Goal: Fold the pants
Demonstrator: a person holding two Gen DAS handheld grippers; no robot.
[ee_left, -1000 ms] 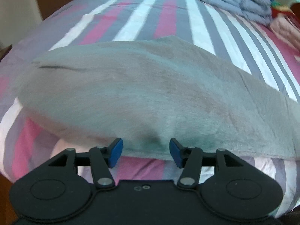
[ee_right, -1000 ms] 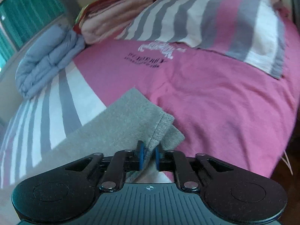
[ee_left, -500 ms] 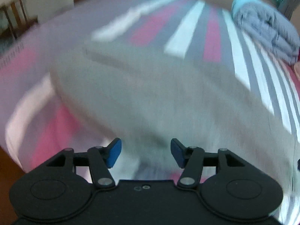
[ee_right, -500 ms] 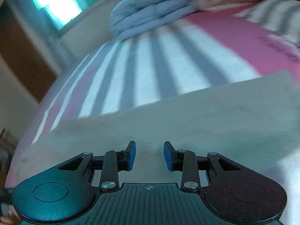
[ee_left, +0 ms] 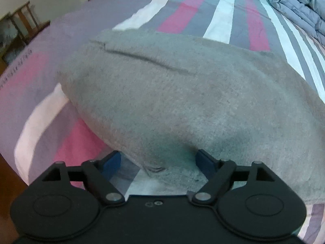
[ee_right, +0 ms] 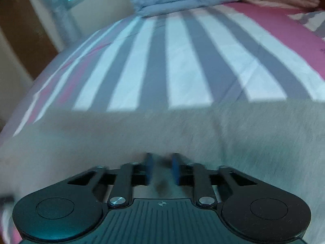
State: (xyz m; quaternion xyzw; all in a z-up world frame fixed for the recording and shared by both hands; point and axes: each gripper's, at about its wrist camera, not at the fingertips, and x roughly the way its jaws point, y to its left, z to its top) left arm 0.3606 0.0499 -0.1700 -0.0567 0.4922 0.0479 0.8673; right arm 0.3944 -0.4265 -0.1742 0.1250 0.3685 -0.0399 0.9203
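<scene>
pants (ee_left: pixel 182 93) grey fleece, flat on striped bedsheet (ee_right: pixel 162 61); left gripper (ee_left: pixel 157 163) spread wide, right gripper (ee_right: pixel 162 167) parted, both ungrasping.

**Black Bodies, Blue Pads**

Left gripper (ee_left: pixel 158 163): matte black plastic, two round raised discs at the sides, angled link arms pinned with silver screws (ee_left: pixel 113 196), triangular cut-outs in the outer links. Dark blue pads (ee_left: pixel 110 162) on the fingertips. Smooth centre plate with two small holes.

Right gripper (ee_right: pixel 162 168): same black build, same discs and silver screws (ee_right: pixel 119 200). Brighter blue pads (ee_right: pixel 149 167), flat and narrow. Ribbed centre plate (ee_right: pixel 162 219), teal-tinted, with a small round crosshair mark near the top edge.
</scene>
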